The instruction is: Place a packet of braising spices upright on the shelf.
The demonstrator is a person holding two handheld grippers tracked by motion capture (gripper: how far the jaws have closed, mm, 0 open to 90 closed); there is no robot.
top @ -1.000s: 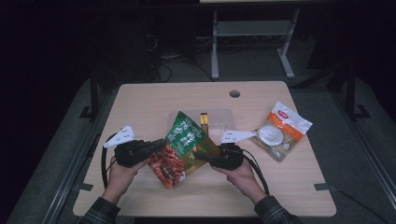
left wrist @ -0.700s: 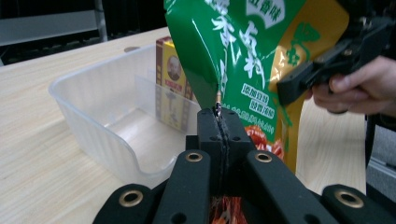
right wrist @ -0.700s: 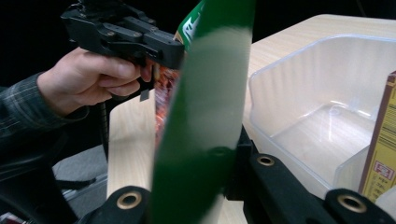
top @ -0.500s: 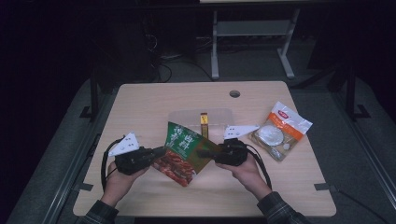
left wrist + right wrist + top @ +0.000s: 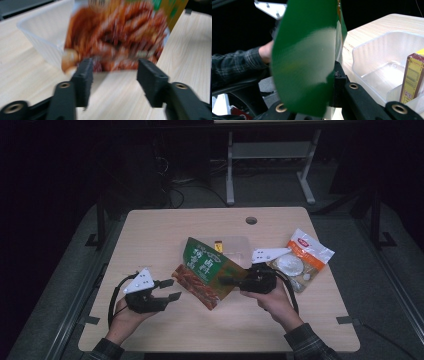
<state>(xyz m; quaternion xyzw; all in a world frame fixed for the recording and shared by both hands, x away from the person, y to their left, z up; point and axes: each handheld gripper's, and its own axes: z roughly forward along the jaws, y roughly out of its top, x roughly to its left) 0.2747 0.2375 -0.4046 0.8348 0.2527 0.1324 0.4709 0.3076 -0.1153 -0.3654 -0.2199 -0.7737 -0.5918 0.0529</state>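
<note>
A green snack bag with a picture of red strips hangs tilted over the table's middle. My right gripper is shut on its right edge. In the right gripper view the bag's plain green back is pinched between the jaws of the right gripper. My left gripper sits to the bag's lower left with its jaws apart; they have just been opening and nothing is between them. In the left gripper view the bag hangs blurred just beyond the left gripper.
A clear plastic container stands behind the bag, also seen as the container and the container. A small yellow-brown box stands in it. A white and orange pouch lies at the right.
My left gripper has let go of the bag's lower corner and opened. The right gripper has lifted the bag a little up and to the right.
</note>
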